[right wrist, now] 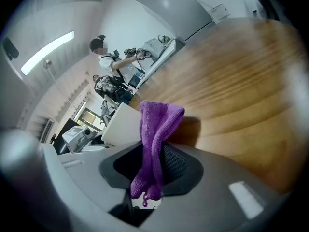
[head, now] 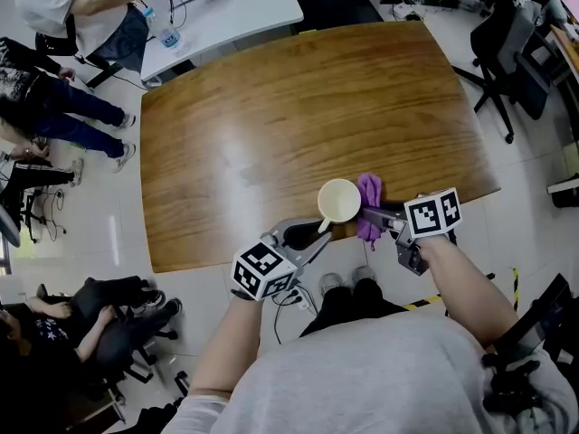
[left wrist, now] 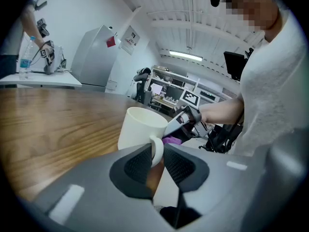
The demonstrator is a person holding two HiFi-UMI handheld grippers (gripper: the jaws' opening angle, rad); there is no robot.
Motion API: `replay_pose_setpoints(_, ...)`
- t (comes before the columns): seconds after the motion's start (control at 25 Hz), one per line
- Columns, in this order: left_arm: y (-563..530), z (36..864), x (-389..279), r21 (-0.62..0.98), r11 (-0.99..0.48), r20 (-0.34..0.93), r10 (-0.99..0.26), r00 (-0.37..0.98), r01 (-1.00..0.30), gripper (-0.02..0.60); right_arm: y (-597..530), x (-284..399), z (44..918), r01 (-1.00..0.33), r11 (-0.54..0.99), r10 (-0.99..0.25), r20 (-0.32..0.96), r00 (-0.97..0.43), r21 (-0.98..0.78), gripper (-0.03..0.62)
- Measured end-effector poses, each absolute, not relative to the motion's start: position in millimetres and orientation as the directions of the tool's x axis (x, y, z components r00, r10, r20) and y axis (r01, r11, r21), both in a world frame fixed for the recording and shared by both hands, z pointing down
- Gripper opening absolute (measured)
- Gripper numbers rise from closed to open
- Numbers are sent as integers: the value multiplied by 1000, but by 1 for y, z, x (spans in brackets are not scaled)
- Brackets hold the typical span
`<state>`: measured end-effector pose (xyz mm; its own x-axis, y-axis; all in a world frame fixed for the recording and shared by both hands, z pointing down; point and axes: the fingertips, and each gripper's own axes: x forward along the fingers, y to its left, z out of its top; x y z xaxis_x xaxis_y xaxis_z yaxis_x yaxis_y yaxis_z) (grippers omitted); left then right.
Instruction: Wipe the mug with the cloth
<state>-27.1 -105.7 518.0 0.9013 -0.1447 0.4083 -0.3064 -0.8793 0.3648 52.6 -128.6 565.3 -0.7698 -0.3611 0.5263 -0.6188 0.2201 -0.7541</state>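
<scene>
Item 1, nearest me: my left gripper point(head: 317, 234), jaws pinching the handle of the white mug point(head: 339, 202), which stands upright at the wooden table's point(head: 271, 107) near edge. Item 2: my right gripper point(head: 374, 215), clamped on the purple cloth point(head: 369, 190), just right of the mug.

readable text: none showing in any view
left cube point(head: 262, 270), right cube point(head: 432, 213): showing square patterns only, no letters
wall sheet point(left wrist: 129, 39), upper left: blurring out, unreadable
</scene>
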Motion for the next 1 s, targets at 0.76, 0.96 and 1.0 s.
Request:
replay_pose_setpoints(0.76,-91,514,-12,421,-869,372,-95,923,-259,69,-110,51,490,-510,105,-587,362,-725,-854,110)
replay_pose_setpoints(0.96,-91,514,-11,417,-876,378,-75,923,-242,68,-109,44,517,-538,80,-580,400,-710,-839,110)
replay_pose_setpoints(1.0,-91,514,-10,415,-878,380,-71,922,-239,67,-110,45,523,-537,66,-581,406,-706,-841,110)
